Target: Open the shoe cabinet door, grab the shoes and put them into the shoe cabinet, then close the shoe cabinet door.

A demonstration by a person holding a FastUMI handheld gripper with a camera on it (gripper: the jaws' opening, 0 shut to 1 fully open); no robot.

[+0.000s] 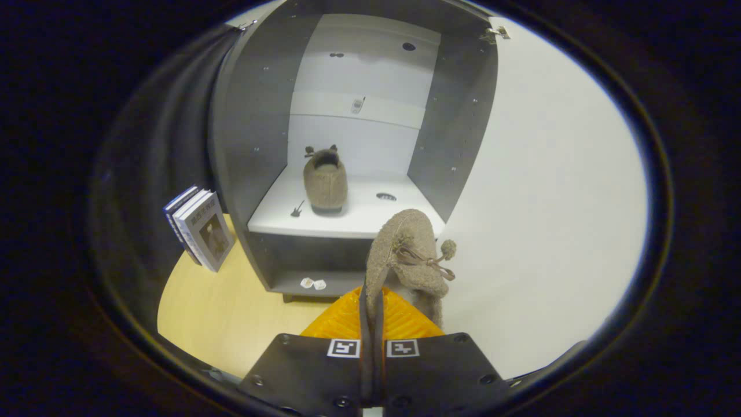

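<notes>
The fingers [372,307] are pressed together on the rim of a brown fleece shoe [408,255], pinching a fold of its collar so that the shoe stands up just ahead of them with its laces and pom-pom [447,249] dangling to the right; a grip on the soft edge seems chosen because the body is too bulky to span; beyond the held shoe stands the shoe cabinet [255,127], its white door [550,191] swung wide to the right of the fingers, which leaves the way in clear; on the white shelf [359,217] inside, well beyond the fingers, sits the first shoe [325,180], heel end toward the camera and set to the left, so there looks to be room beside it for the second; to the left of the cabinet some books [200,227] lean upright on the wooden desk [231,313]; by my reading the door step and one shoe are done, the second shoe is on its way in, and the closing of the door is yet to come.
</notes>
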